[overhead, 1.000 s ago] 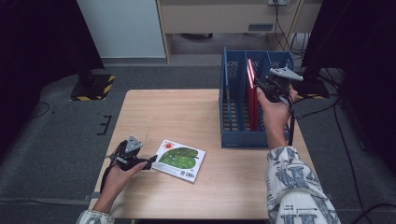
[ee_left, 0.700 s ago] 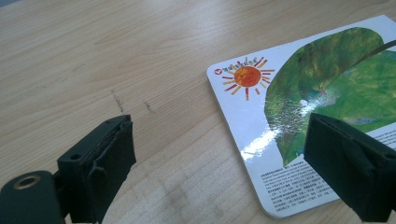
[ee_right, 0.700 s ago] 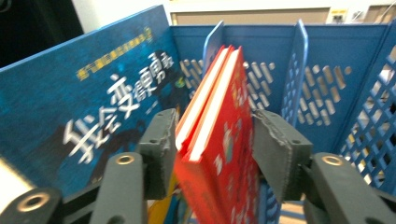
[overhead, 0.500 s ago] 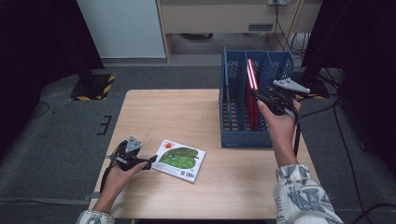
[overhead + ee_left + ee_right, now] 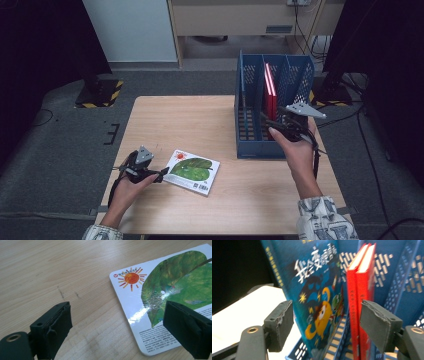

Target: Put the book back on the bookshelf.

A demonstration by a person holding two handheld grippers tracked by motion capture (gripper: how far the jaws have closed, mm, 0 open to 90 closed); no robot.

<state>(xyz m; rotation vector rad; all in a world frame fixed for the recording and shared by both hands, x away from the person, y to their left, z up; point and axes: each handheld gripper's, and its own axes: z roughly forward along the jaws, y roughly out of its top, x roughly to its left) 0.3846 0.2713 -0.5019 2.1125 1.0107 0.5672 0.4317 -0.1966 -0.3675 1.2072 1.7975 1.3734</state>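
the left gripper (image 5: 162, 173) is seen at the lower left of the high view, held low over the tabletop (image 5: 200, 120) with its jaws spread apart and nothing pressed between them. in the left gripper view one jaw stands over bare wood at the lower left, the other over the near corner of the green picture book (image 5: 172, 297) at the lower right. that book is laid flat on the tabletop, cover up, an orange sun (image 5: 131, 278) printed near its corner; in the high view it is found just right of the left gripper.

the right gripper (image 5: 270, 122) is held at the right of centre in the high view, at the near end of the blue file rack (image 5: 250, 85). its jaws have just been opening and are now seen wide, with no pad pressing on anything. in the right gripper view a blue book (image 5: 317, 290) is stood upright in the rack at centre frame, and two red books (image 5: 362, 290) are stood just to its right, touching each other.
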